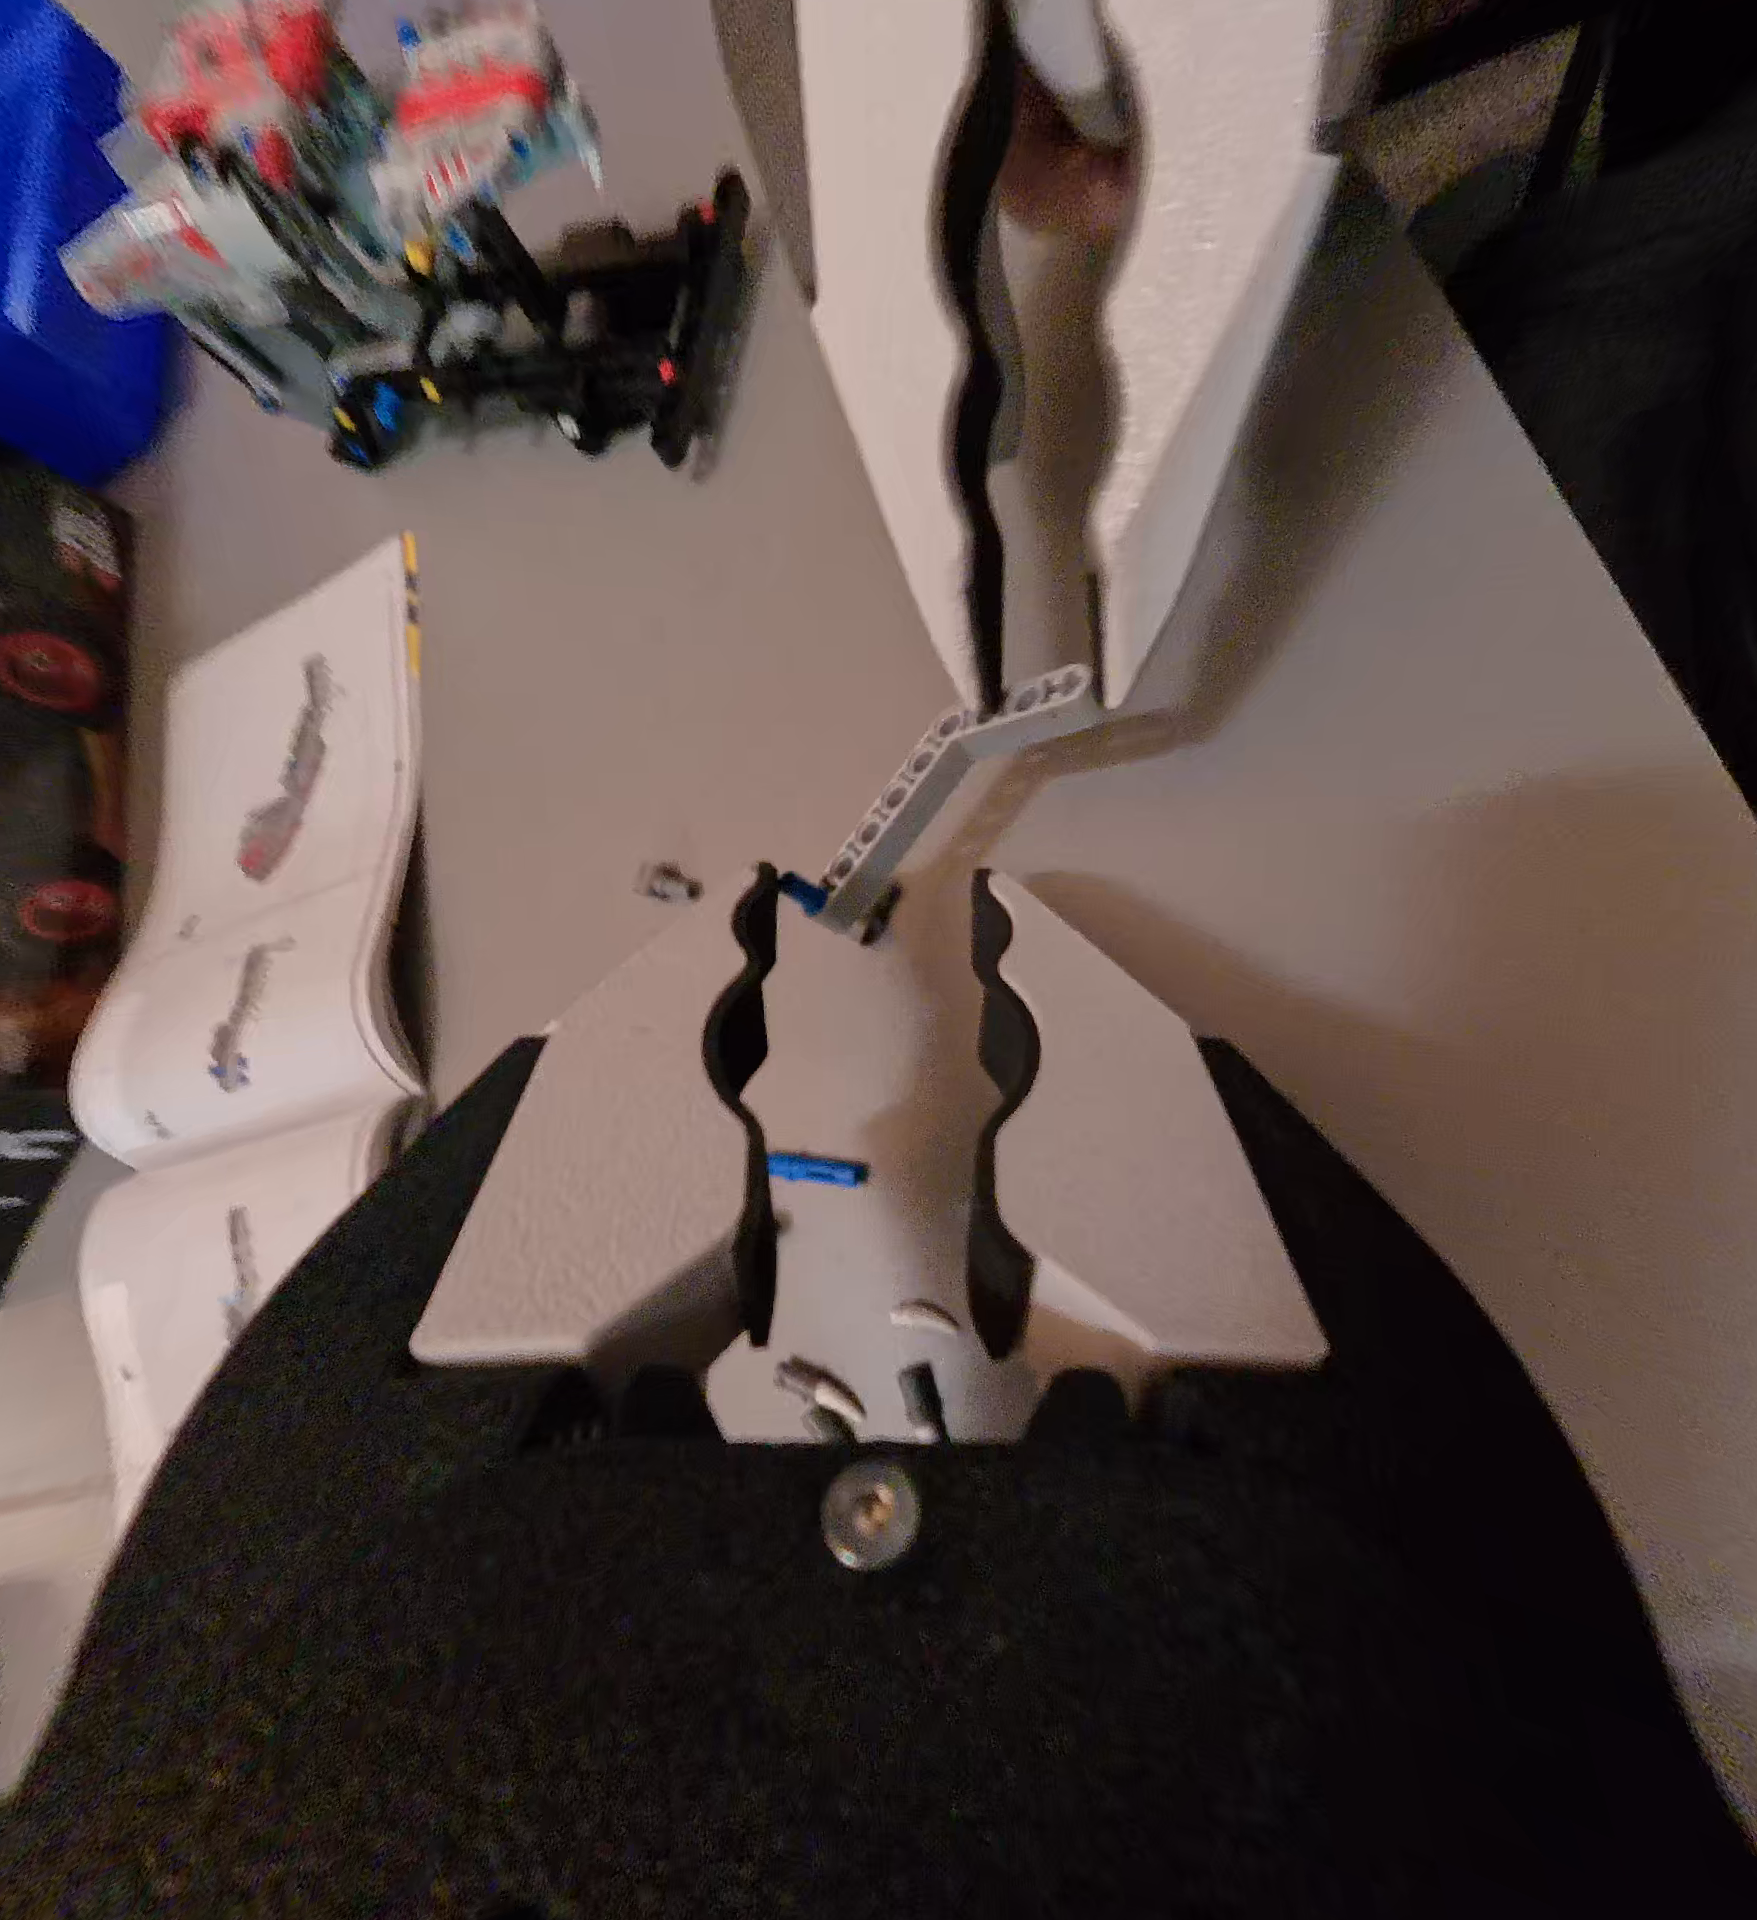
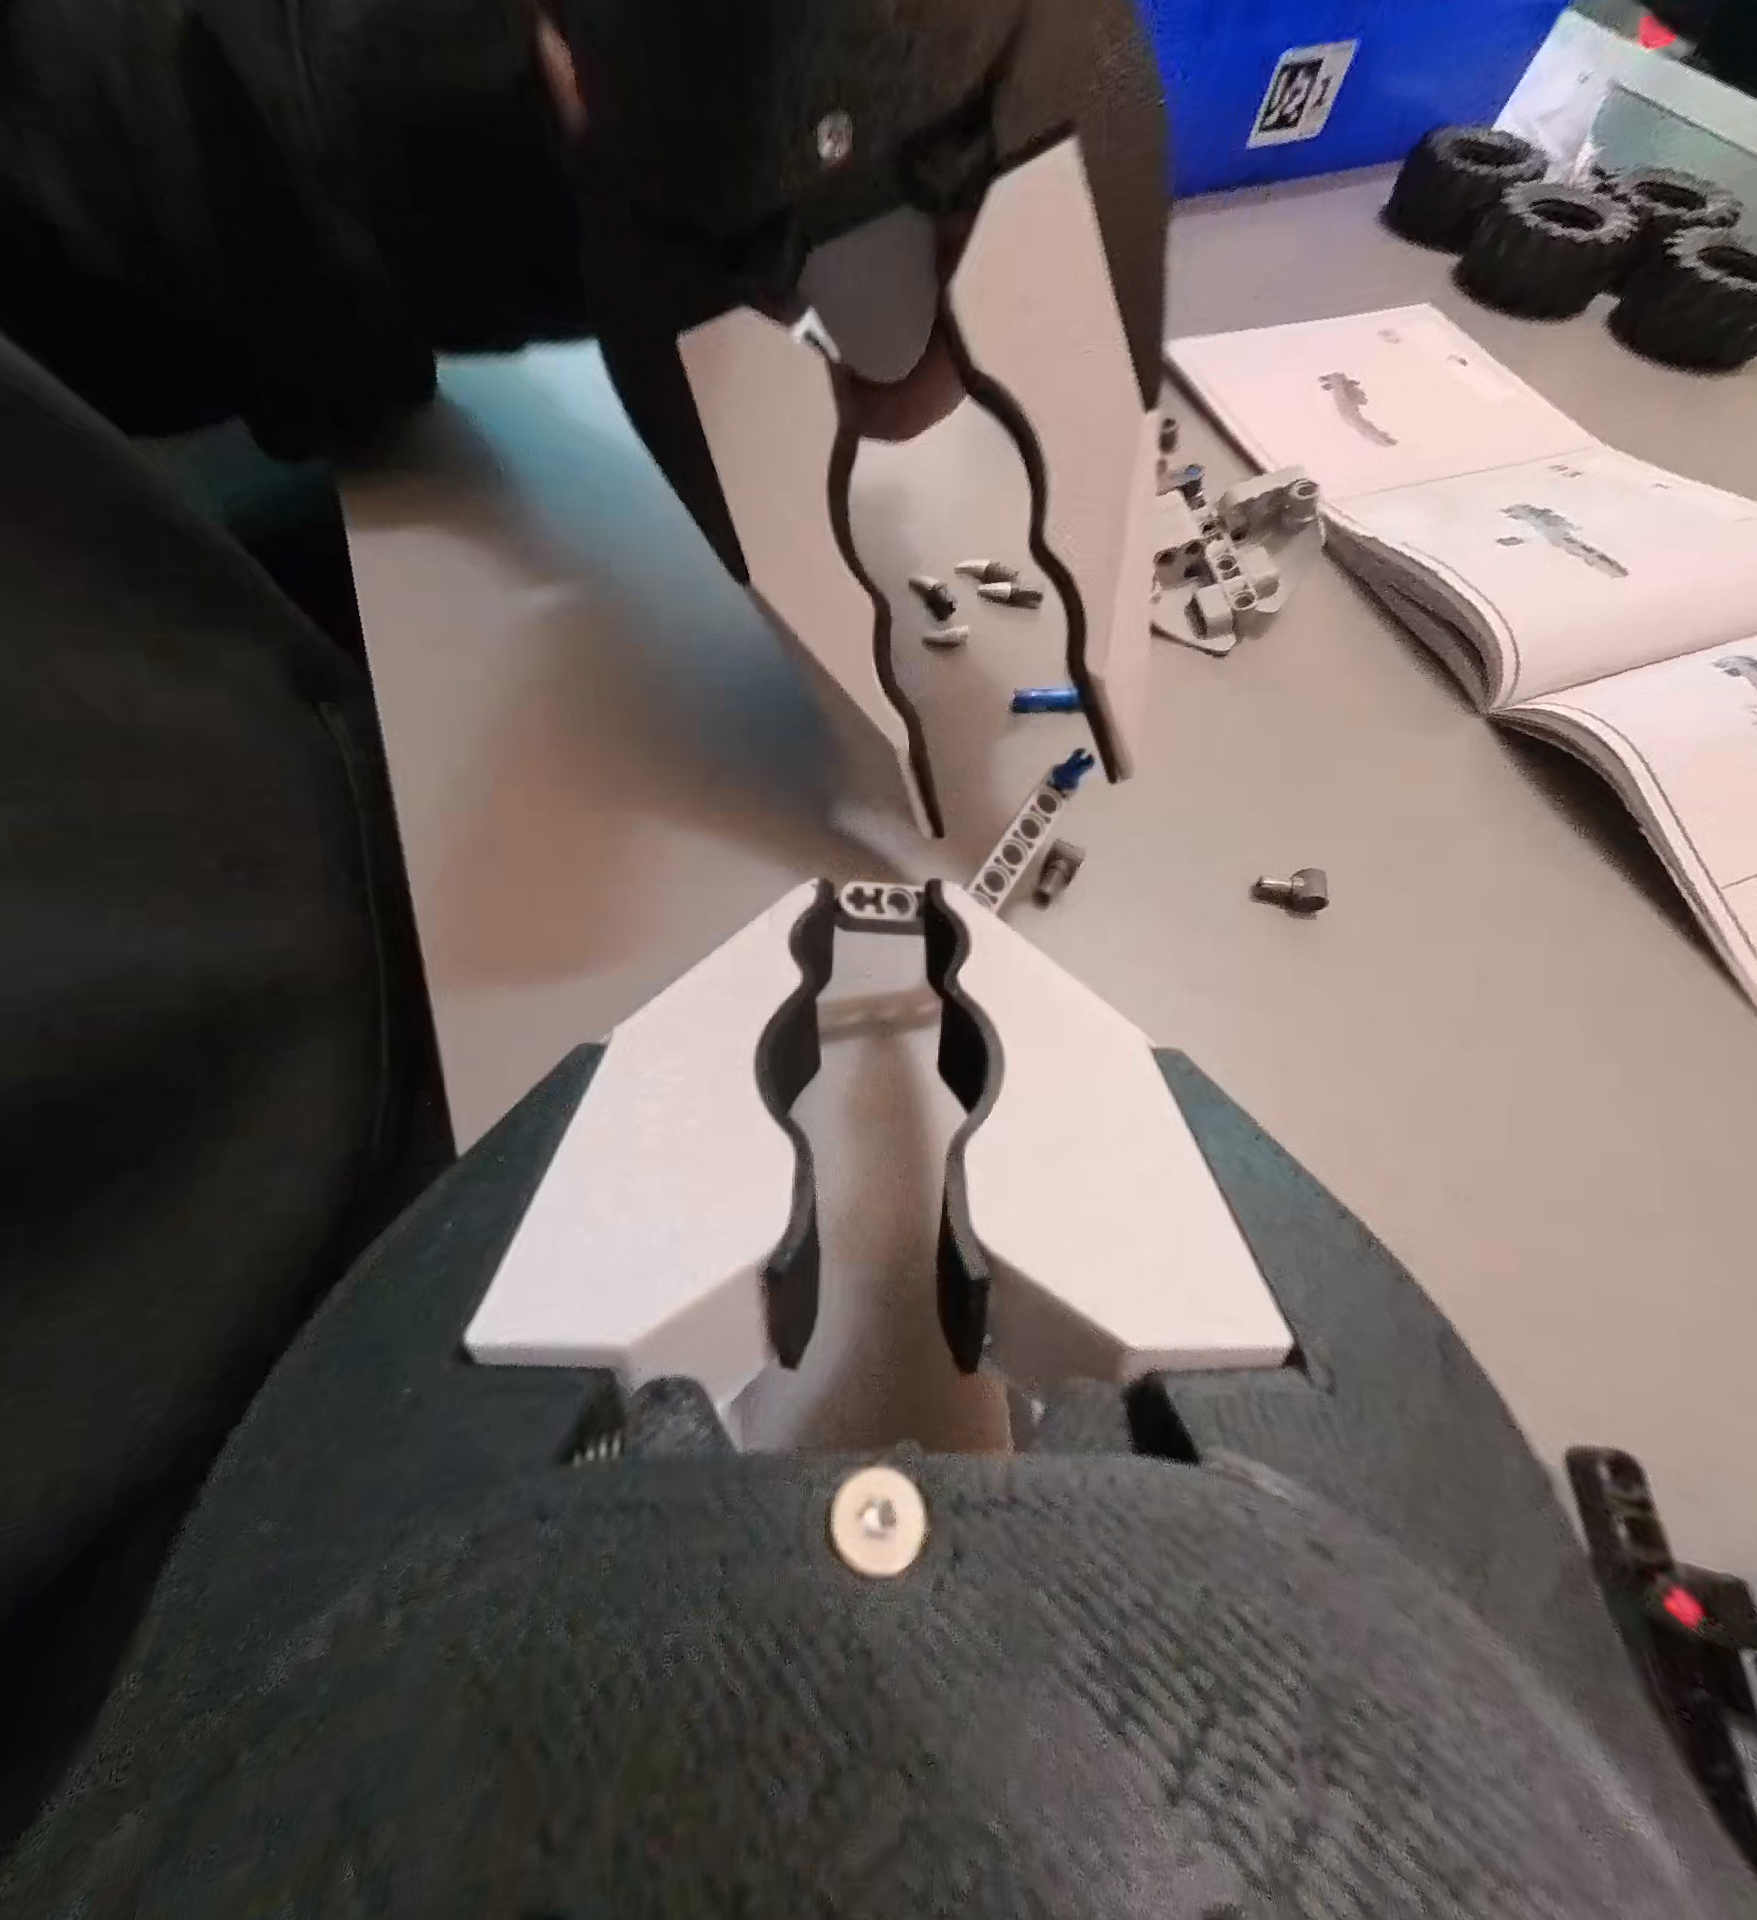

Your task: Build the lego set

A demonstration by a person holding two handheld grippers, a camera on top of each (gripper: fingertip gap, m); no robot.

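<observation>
Right gripper (image 2: 874, 902), white two-finger claw with black wavy pads: jaws narrowed and pinching the short end of a light grey angled Lego beam with round holes (image 2: 879, 902). Beam's long arm (image 1: 895, 816) is slanting away toward the left gripper (image 1: 874, 888), carrying a small blue peg (image 1: 801, 891) in its far end. Left gripper, same build: jaws standing wide apart, gripping nothing; its left pad tip is sitting just beside the blue peg, contact unclear. Loose blue pin (image 1: 818, 1169) is lying on the grey tabletop (image 1: 1373, 935) between the left fingers. Open white instruction booklet (image 2: 1539, 582), black rubber tyres (image 2: 1622, 239) and small grey pins (image 2: 983, 592) are lying farther off.
</observation>
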